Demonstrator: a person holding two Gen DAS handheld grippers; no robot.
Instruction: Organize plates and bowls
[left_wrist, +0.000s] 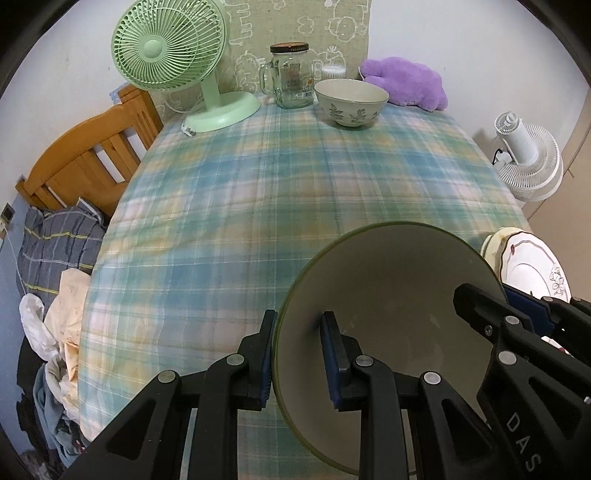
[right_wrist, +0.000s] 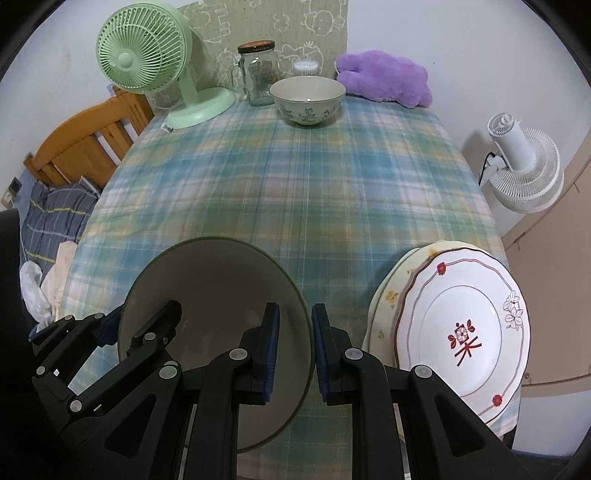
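A large green-rimmed bowl (left_wrist: 391, 295) sits near the table's front edge; it also shows in the right wrist view (right_wrist: 214, 284). My left gripper (left_wrist: 301, 360) grips its left rim, one finger outside and one inside. My right gripper (right_wrist: 293, 356) grips its right rim the same way. A floral bowl (left_wrist: 351, 101) stands at the far side of the table, also in the right wrist view (right_wrist: 307, 99). A white flowered plate (right_wrist: 465, 332) lies on a cream plate (right_wrist: 388, 295) at the front right; the stack also shows in the left wrist view (left_wrist: 532, 266).
A plaid cloth (right_wrist: 295, 184) covers the table. At the back stand a green fan (left_wrist: 177, 62), a glass jar (left_wrist: 290, 75) and a purple plush (left_wrist: 406, 83). A white fan (right_wrist: 524, 166) stands right of the table, a wooden bed (left_wrist: 81, 162) left.
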